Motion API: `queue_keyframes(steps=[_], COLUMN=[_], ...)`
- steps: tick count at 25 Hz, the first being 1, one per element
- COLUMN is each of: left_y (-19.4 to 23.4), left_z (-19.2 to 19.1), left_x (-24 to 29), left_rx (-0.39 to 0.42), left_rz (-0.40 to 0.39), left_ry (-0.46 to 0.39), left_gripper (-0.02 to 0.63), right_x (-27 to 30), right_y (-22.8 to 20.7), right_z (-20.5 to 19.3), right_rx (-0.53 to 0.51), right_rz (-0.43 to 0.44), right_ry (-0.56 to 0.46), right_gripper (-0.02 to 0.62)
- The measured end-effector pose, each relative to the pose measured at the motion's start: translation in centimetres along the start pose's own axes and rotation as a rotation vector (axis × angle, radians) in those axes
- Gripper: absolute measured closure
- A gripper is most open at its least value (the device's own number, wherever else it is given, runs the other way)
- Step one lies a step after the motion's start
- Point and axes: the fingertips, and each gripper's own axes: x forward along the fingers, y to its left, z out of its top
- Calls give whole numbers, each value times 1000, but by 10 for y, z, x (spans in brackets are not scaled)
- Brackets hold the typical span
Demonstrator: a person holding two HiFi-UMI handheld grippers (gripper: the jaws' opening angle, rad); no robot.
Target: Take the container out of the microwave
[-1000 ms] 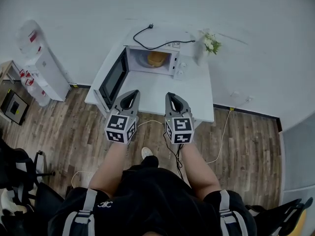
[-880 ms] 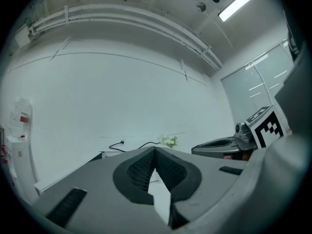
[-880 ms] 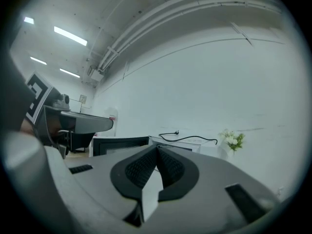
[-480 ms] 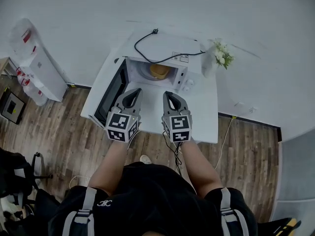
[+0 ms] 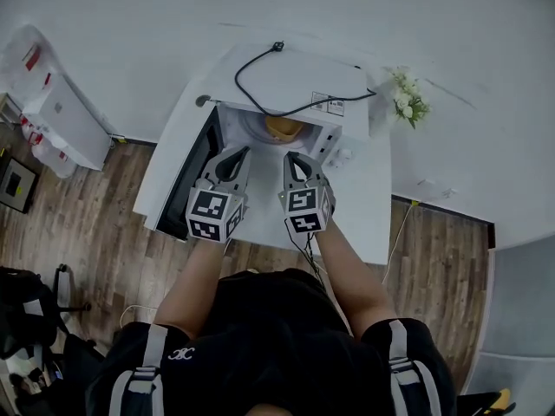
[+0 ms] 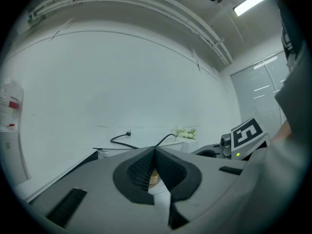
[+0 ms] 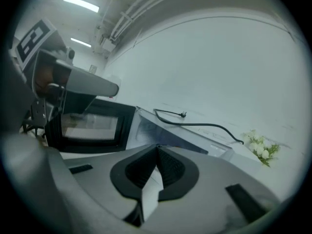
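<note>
The left tongs (image 5: 243, 152) and the right tongs (image 5: 289, 156) are held side by side over the front part of the counter (image 5: 364, 206). Both are pressed together, with nothing in them. They point at the open mouth of the microwave (image 5: 295, 81), likely so they can reach in together. The door (image 5: 185, 185) hangs wide open on the left, so the way in is free. The yellow container (image 5: 283, 127) sits inside the microwave, untouched. A cord (image 5: 260, 68) lies on top, and flowers (image 5: 408, 100) stand near the counter's far right corner.

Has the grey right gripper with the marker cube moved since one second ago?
Yes. The grey right gripper has moved forward, closer to the open front of the white microwave.
</note>
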Motion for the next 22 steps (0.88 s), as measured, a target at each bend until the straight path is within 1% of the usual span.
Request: queue_keyframes(steps=[4, 7, 13, 14, 16, 19, 22], left_y=[11, 20, 34, 36, 39, 44, 48], left_z=[-12, -17, -19, -19, -22, -27, -29], left_x=[9, 15, 22, 23, 24, 26, 26], left_rx=[-16, -21, -17, -15, -12, -12, -10], left_rz=[24, 47, 81, 85, 91, 96, 105], left_ry=[22, 31, 42, 43, 49, 63, 69], left_gripper=[600, 600, 600, 600, 600, 600, 600], right_x=[28, 49, 94, 101, 114, 132, 147], right_y=[-3, -6, -11, -10, -7, -5, -6], right_z=[-26, -38, -54, -57, -65, -74, -83], right_rx=[-63, -120, -298, -328, -388, -457, -488], right_rz=[13, 14, -2, 2, 14, 22, 27], right_ry=[79, 121, 209, 229, 271, 312, 345], right_gripper=[592, 592, 591, 578, 510, 508, 507])
